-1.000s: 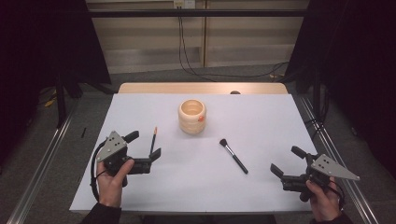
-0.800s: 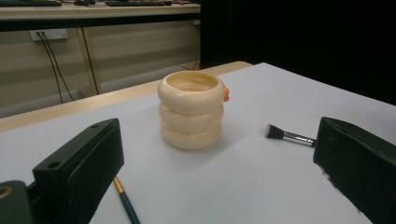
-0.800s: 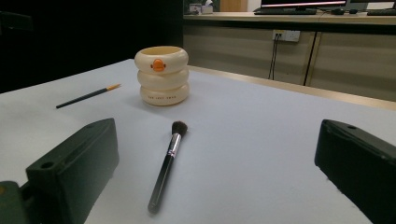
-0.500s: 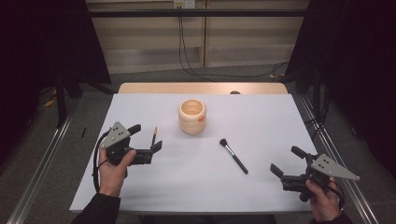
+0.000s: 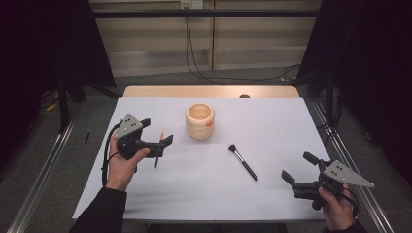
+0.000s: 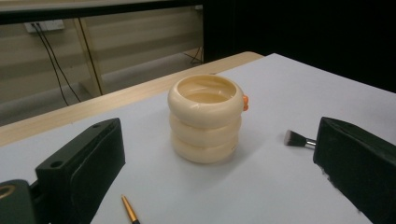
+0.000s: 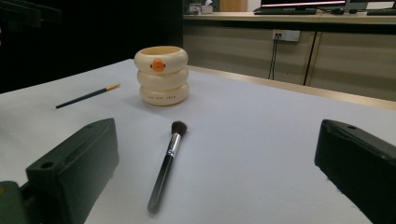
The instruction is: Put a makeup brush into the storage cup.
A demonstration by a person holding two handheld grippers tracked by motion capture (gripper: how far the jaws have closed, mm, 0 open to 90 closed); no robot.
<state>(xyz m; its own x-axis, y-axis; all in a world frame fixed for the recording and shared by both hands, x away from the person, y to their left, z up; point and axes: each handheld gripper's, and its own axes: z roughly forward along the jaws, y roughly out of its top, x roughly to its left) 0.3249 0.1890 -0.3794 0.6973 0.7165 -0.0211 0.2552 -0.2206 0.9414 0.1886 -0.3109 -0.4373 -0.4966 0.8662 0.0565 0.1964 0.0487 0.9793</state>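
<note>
Your left gripper (image 5: pixel 156 143) hovers w/ jaws apart over the pencil (image 5: pixel 158 150), which lies at 8 o'clock from the cup (image 5: pixel 199 121). It's light, stiff, thin, prob. rolls: pinch mid-shaft. Right gripper (image 5: pixel 297 171) also gapes, idle.

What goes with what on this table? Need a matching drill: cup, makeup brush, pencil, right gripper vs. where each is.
Things:
1. cup
2. makeup brush
3. pencil
4. right gripper

Places:
A. lying flat under the open left gripper
B. near right corner of the table, open, holding nothing
C. upright toward the far middle of the table
D. lying flat between the cup and the right gripper

Pairs: 1-C, 2-D, 3-A, 4-B
</note>
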